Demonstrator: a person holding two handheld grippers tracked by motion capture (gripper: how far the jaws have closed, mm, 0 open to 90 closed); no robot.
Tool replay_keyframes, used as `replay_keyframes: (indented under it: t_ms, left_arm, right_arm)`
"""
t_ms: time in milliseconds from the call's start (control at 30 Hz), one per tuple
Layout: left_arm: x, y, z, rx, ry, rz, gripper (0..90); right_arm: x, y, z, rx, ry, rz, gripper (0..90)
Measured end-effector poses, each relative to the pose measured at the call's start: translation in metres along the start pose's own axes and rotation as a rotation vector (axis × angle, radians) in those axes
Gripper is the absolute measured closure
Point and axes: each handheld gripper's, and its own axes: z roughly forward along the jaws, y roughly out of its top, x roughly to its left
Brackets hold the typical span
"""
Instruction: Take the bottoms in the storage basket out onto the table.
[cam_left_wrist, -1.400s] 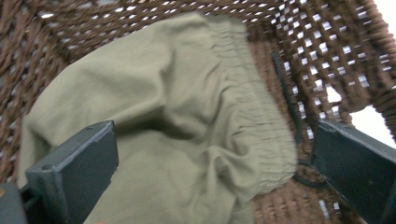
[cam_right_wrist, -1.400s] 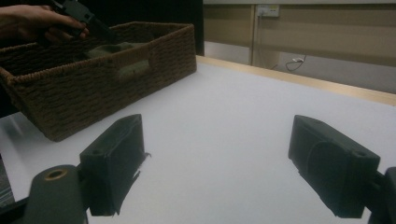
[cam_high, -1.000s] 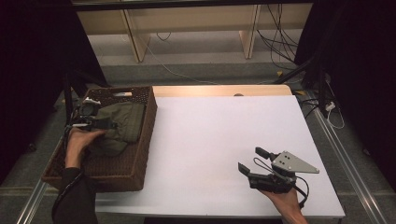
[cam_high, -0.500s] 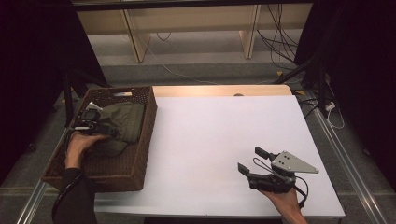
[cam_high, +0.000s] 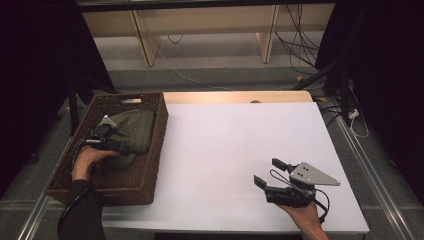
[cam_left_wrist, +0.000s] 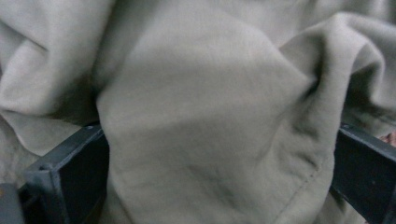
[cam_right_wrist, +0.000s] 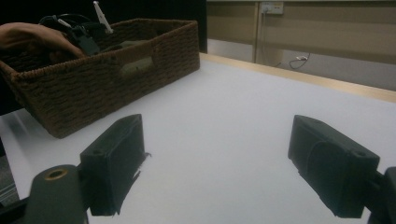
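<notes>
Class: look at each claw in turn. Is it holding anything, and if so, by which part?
Left claw: a fold of the olive cloth sits between its jaws; a firm hold cannot be told. Right claw: open, holding nothing.

White table (cam_high: 235, 150) with wooden far edge; brown wicker basket (cam_high: 145, 165) rests on it at 9 o'clock.

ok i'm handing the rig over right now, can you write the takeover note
Left tool: down in the wicker basket at the table's left edge, jaws open around a fold of the olive cloth, not yet closed on it.
Right tool: open, holding nothing, low over the white table near its front right.
Done: cloth reached, bunched in the basket.
Left, probably: close on the fold and lift the cloth out onto the table.
</notes>
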Motion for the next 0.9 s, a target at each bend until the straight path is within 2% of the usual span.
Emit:
replay_keyframes:
  t_ms: [100, 267, 433, 633, 733, 833, 900]
  left_arm:
    - [0.0, -0.001, 0.003, 0.014, 0.007, -0.001, 0.4]
    - [0.002, -0.003, 0.001, 0.004, 0.019, -0.001, 16.2]
    - [0.004, -0.004, -0.003, -0.007, 0.013, -0.008, 30.1]
    - [0.001, -0.003, -0.008, -0.022, 0.018, 0.011, 49.0]
    - [0.0, -0.003, -0.01, -0.036, 0.035, 0.031, 57.4]
    - [-0.001, -0.003, -0.012, -0.05, 0.036, 0.03, 60.4]
    - [0.0, -0.002, -0.016, -0.078, 0.017, 0.02, 62.1]
  right_arm:
    - [0.0, 0.0, 0.0, 0.003, 0.001, -0.006, 19.7]
    - [0.001, 0.0, 0.0, 0.001, 0.003, -0.004, 19.8]
    - [0.001, -0.001, 0.0, 0.001, 0.004, -0.004, 20.0]
    - [0.0, 0.0, 0.001, 0.003, 0.004, -0.005, 20.2]
    - [0.0, 0.0, 0.001, 0.006, 0.003, -0.005, 20.3]
    - [0.0, 0.0, 0.0, 0.006, 0.003, -0.004, 20.3]
    - [0.0, 0.0, 0.001, 0.001, 0.003, 0.0, 20.4]
